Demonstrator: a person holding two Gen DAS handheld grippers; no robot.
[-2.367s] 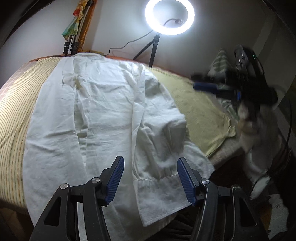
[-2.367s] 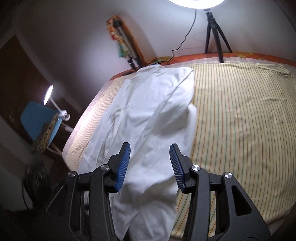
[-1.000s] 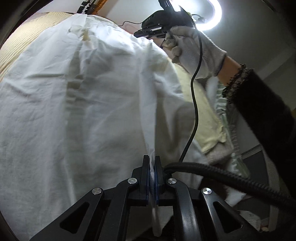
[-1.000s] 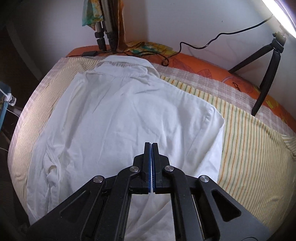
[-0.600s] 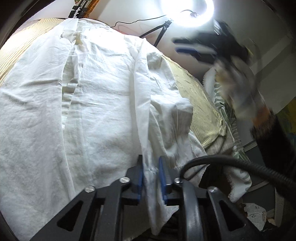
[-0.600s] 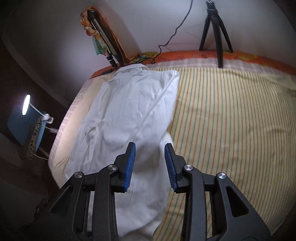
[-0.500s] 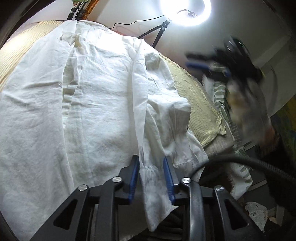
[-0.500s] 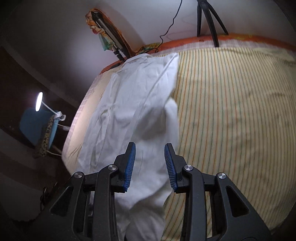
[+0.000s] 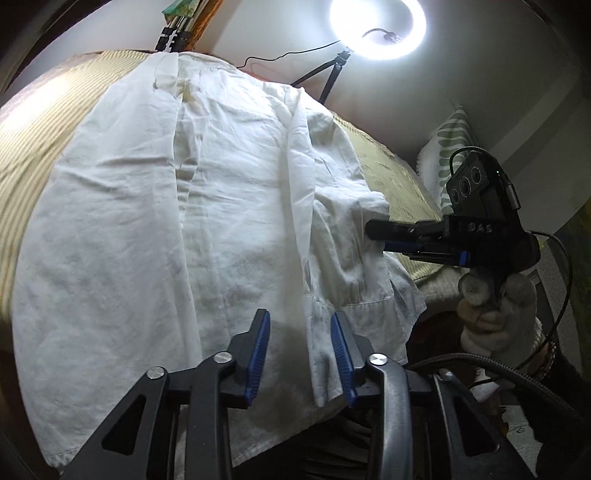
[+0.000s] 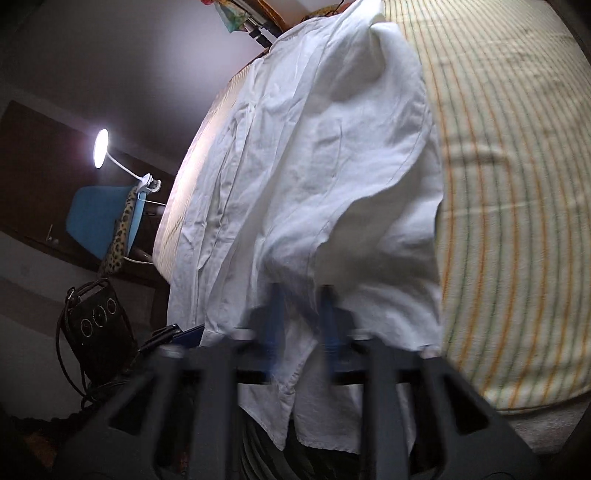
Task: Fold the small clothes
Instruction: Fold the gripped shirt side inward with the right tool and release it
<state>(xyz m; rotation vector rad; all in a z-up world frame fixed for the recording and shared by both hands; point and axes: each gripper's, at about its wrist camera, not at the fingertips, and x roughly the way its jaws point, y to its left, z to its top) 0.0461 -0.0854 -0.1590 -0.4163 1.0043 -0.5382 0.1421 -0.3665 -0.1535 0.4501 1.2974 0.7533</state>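
Note:
A white shirt [image 9: 229,206] lies spread on a bed with a yellow striped sheet [image 9: 33,122]; its right side is folded inward. My left gripper [image 9: 300,354] is open at the shirt's near hem, the folded edge lying loose between its blue pads. My right gripper [image 9: 371,229], held by a gloved hand [image 9: 495,317], points in from the right, its tip on a raised fold of the sleeve. In the right wrist view the shirt [image 10: 314,166] fills the middle. There my right gripper [image 10: 301,321] is blurred, its jaws closing with white cloth between them.
A ring light [image 9: 376,29] on a tripod stands behind the bed. A green-patterned pillow [image 9: 450,147] lies at the right. Left of the bed are a desk lamp [image 10: 100,147], a blue chair [image 10: 96,221] and a black box-like appliance [image 10: 96,325]. Bare striped sheet [image 10: 509,184] stretches to the shirt's right.
My left gripper let go of the shirt's folded edge, opened and drew back a little. My right gripper swung from the shirt's far end to the near right sleeve, opened, then closed on it.

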